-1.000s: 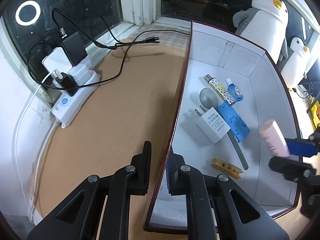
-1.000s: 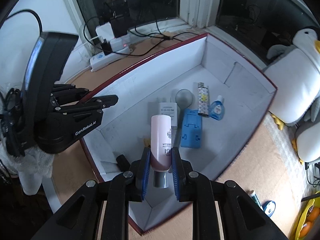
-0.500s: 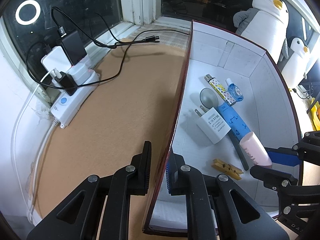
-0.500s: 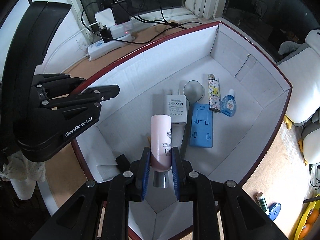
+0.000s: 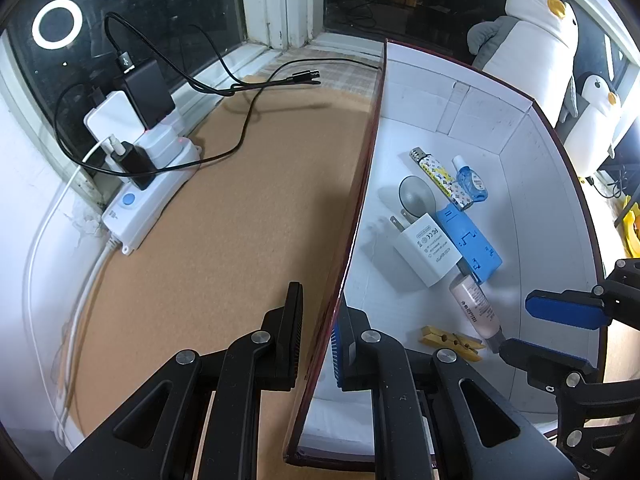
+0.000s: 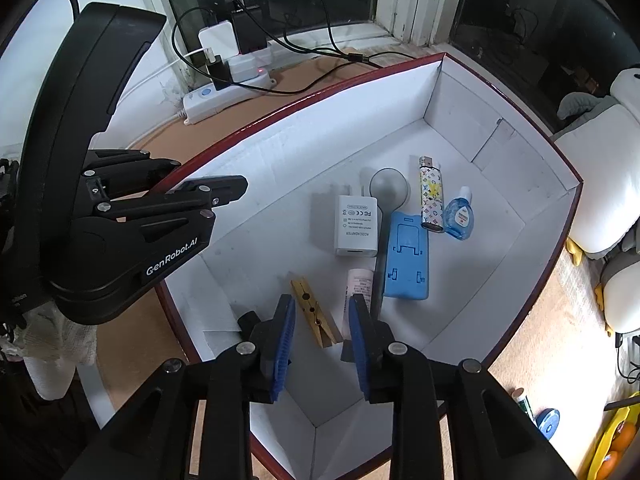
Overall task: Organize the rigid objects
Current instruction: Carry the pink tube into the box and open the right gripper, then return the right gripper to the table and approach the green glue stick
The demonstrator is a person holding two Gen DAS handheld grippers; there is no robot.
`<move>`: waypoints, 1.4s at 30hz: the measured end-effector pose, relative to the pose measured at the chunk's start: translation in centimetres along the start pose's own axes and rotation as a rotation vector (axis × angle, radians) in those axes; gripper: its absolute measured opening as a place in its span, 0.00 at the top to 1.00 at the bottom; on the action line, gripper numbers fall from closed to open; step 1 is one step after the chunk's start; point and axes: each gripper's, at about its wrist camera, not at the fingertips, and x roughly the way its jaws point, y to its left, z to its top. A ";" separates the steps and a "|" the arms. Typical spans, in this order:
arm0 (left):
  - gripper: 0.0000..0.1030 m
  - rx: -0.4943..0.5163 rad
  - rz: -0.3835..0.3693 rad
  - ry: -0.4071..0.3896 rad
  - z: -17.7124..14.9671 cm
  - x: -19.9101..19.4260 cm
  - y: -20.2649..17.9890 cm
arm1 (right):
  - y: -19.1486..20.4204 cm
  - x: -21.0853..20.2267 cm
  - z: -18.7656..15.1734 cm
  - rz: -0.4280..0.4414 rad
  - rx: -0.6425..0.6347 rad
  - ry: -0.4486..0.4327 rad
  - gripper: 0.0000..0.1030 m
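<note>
Pink tube released into the box

My right gripper [image 6: 321, 334] has just been opening its jaws, and the pink tube [image 5: 474, 307] it clamped a second ago now lies loose on the white box [image 6: 460, 92] floor, between the white charger [image 6: 356, 225] and the wooden clothespin [image 6: 314, 317], its cap end near my right fingertips [image 5: 560, 313]

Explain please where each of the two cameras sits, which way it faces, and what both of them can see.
Left wrist: sits on the left gripper, looks steeply down along the red-edged white cardboard box, whose wall its jaws clamp; the right gripper shows at right.
Right wrist: sits on the right gripper, looks steeply down into the box; its jaws, just opening, stand free around the pink plastic tube; the left gripper shows at left.
Shared: box, tube, wooden clothespin, white plug adapter.
</note>
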 end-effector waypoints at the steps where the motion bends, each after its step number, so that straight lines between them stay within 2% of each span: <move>1: 0.89 0.001 0.001 0.000 0.0 0.0 0.0 | 0.0 0.0 0.0 0.000 0.001 0.001 0.76; 20: 0.89 0.005 0.007 -0.005 -0.1 -0.5 0.2 | -0.2 -1.5 -0.3 0.006 0.030 -0.043 0.74; 23: 0.89 0.006 0.008 -0.006 -0.1 -0.6 0.2 | -0.5 -2.2 -0.6 0.013 0.048 -0.064 0.71; 35: 0.89 0.019 0.028 -0.005 -0.4 -1.3 -0.2 | -2.3 -5.5 -2.5 0.050 0.148 -0.167 0.70; 42: 0.89 0.013 0.032 -0.003 -0.5 -1.7 -0.1 | -4.7 -7.7 -5.0 0.043 0.212 -0.221 0.69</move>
